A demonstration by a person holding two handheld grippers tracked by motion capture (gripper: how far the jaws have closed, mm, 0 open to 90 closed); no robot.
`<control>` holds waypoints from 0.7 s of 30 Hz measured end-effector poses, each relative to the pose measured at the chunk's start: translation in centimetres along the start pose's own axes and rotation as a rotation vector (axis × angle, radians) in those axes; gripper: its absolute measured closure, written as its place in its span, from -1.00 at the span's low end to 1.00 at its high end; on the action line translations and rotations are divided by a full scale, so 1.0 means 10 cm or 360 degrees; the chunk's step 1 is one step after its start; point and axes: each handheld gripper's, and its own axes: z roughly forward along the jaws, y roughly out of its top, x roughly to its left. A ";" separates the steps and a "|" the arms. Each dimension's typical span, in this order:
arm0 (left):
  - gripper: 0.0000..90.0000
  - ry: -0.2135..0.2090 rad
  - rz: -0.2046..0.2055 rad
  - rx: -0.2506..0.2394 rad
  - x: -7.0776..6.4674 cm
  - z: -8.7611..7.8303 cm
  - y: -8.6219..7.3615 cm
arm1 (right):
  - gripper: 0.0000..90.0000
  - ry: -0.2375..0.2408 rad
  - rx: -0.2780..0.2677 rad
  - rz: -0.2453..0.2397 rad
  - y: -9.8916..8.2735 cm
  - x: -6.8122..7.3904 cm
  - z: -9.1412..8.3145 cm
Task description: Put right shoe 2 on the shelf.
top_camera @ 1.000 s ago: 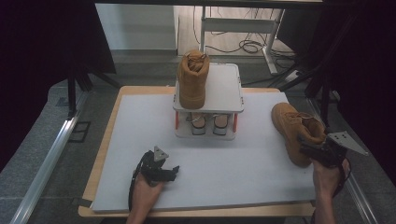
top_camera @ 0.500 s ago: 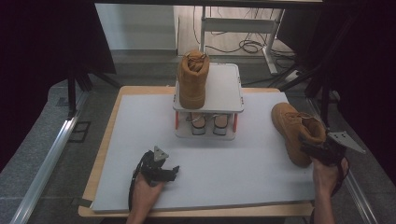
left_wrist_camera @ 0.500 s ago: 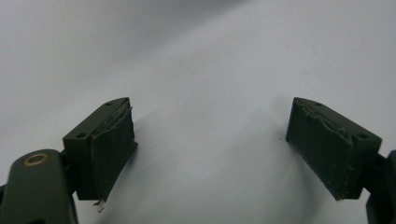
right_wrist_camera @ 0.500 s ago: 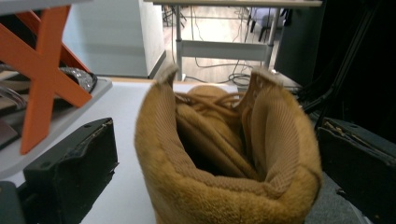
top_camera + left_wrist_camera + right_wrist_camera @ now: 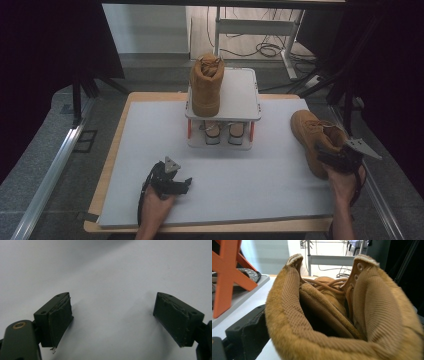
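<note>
boot on rack | second boot right of rack, probably tilted

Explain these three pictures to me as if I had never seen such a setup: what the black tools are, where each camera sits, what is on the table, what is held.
A person holds a black two-jaw hand gripper in each hand. The high view looks down on the white-topped table. On it stands a small white two-level rack with one tan suede boot upright on top and pale shoes beneath. The left gripper rests low over the bare table; its own camera shows its pads wide apart, holding nothing. The right gripper is at the collar of a second tan suede boot near the table's right edge. Its camera looks into that boot's opening, one jaw outside the collar; whether it already grips is unclear.
</note>
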 end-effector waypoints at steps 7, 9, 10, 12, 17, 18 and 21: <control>-0.66 -0.0001 -0.0001 0.0000 0.00 0.00 0.00 | -0.82 -0.0082 -0.0017 -0.0029 -0.02 0.05 0.04; -0.66 -0.0001 -0.0001 0.0000 0.00 0.00 0.00 | -0.63 -0.0076 -0.0046 -0.0027 -0.04 0.04 0.01; -0.66 -0.0001 -0.0001 0.0000 0.00 0.00 0.00 | -0.58 -0.0075 -0.0050 -0.0031 -0.05 0.04 0.00; -0.66 -0.0001 -0.0002 0.0000 0.00 0.00 0.00 | -0.43 -0.0057 -0.0055 -0.0020 -0.05 0.03 -0.01; -0.66 -0.0002 -0.0003 0.0001 0.00 0.00 0.00 | -0.20 -0.0024 -0.0046 0.0014 -0.05 0.02 -0.03; -0.66 -0.0002 -0.0002 0.0001 0.00 0.00 0.00 | -0.15 -0.0021 -0.0049 0.0011 -0.05 0.02 -0.03; -0.66 -0.0003 -0.0004 0.0001 0.00 0.00 0.00 | 0.03 -0.0030 -0.0055 -0.0019 -0.06 0.06 -0.04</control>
